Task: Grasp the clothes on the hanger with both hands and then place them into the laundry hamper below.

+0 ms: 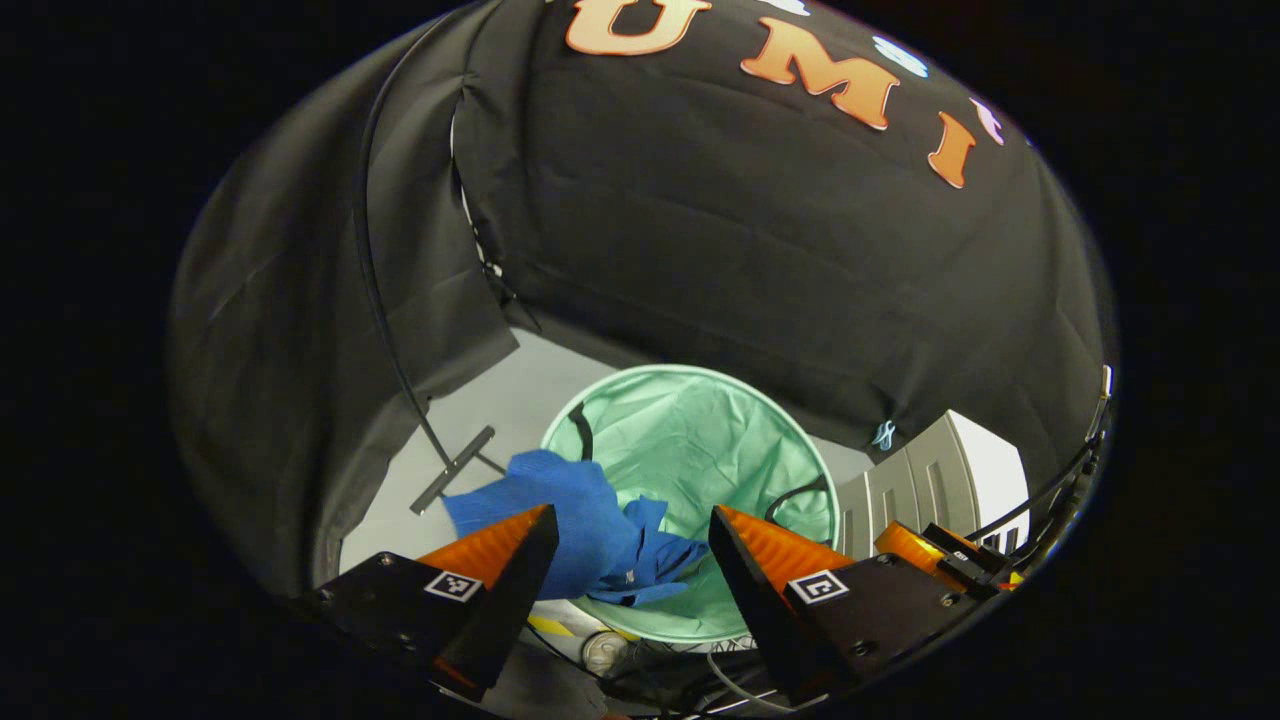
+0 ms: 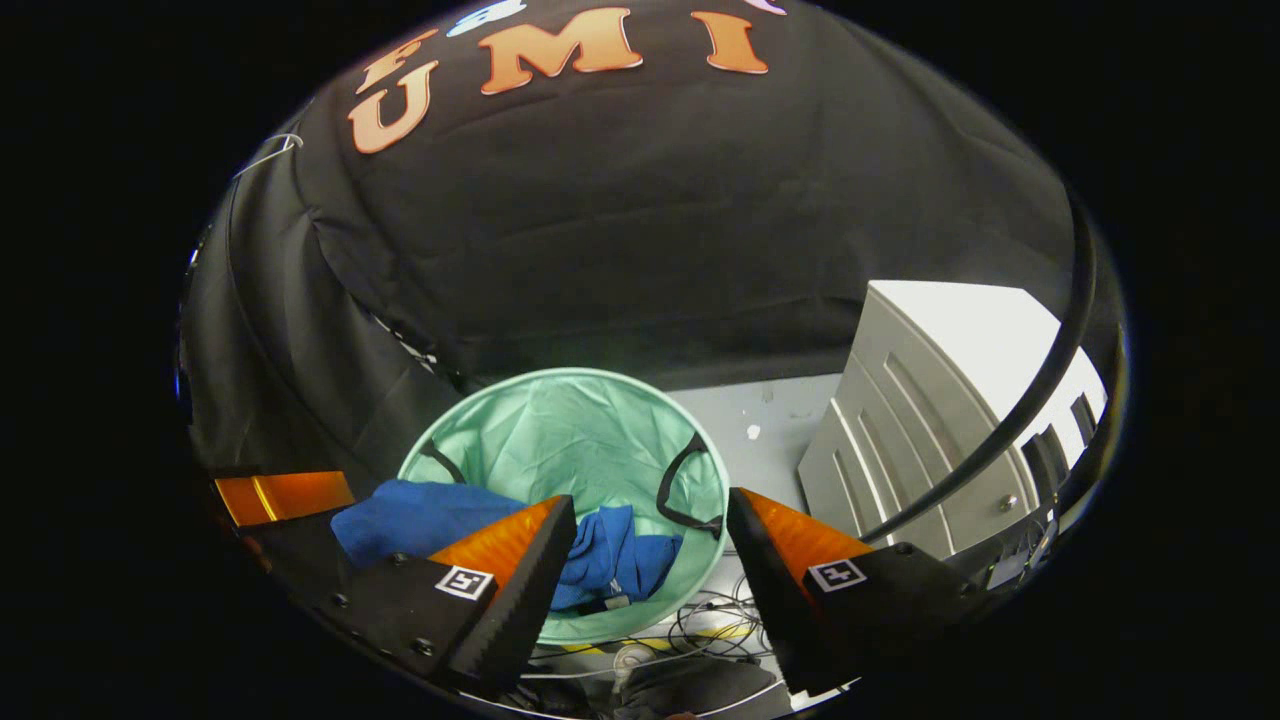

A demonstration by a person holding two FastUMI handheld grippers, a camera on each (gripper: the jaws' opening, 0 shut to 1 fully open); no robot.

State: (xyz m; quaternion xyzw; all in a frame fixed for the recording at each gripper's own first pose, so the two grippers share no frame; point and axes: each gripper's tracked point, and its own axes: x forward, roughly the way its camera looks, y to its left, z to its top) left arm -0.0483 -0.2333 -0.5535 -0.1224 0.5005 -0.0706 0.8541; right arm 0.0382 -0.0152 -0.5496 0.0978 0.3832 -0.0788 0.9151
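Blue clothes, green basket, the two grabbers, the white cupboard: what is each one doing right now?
blue clothes: crumpled, lying in the hamper, one part draped over its rim.
laundry hamper: open at the top, standing on the floor, clothes inside.
left gripper: open, holding nothing, above the hamper.
right gripper: open, holding nothing, above the hamper.
white cabinet: doors closed, beside the hamper.

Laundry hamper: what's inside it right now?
The blue garment lies partly inside the green laundry hamper, with part draped over its near rim. The rest shows bare lining. Whatever lies under the cloth is covered.
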